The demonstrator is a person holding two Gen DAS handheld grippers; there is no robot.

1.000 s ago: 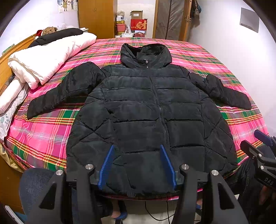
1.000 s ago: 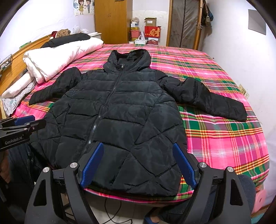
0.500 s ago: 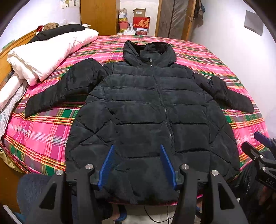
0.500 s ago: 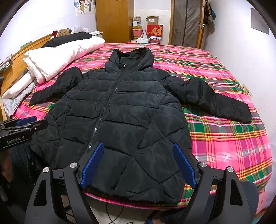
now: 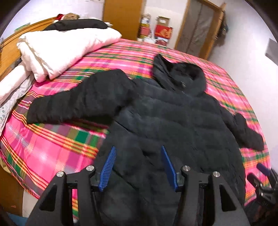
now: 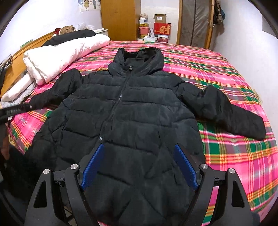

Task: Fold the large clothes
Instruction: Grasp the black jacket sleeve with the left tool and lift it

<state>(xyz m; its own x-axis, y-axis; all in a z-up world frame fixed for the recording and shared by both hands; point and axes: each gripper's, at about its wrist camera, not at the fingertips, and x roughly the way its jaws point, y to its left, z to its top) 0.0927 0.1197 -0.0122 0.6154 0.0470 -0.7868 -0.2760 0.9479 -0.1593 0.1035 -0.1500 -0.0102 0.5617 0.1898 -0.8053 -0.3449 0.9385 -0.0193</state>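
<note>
While both grippers hang spread (left (image 5: 138, 161) closing, right (image 6: 138, 162)), jacket (image 6: 135, 118) flat, quilt (image 6: 57, 59) beside.

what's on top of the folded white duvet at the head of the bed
A black garment or pillow lies along the top of the white duvet, with a brown stuffed toy behind it. Whatever the black item covers cannot be seen.

Red box (image 6: 162, 29) on floor past far edge of bed: you can read one large gold Chinese character, "财", on its front in right wrist view; in left wrist view same box too blurred to read. Other hand-held gripper (image 6: 13, 111) at left edge of right wrist view carries white lettering, blurred, unreadable. Poster (image 6: 88, 4) on far wall: cartoon figures only, no legible text.
</note>
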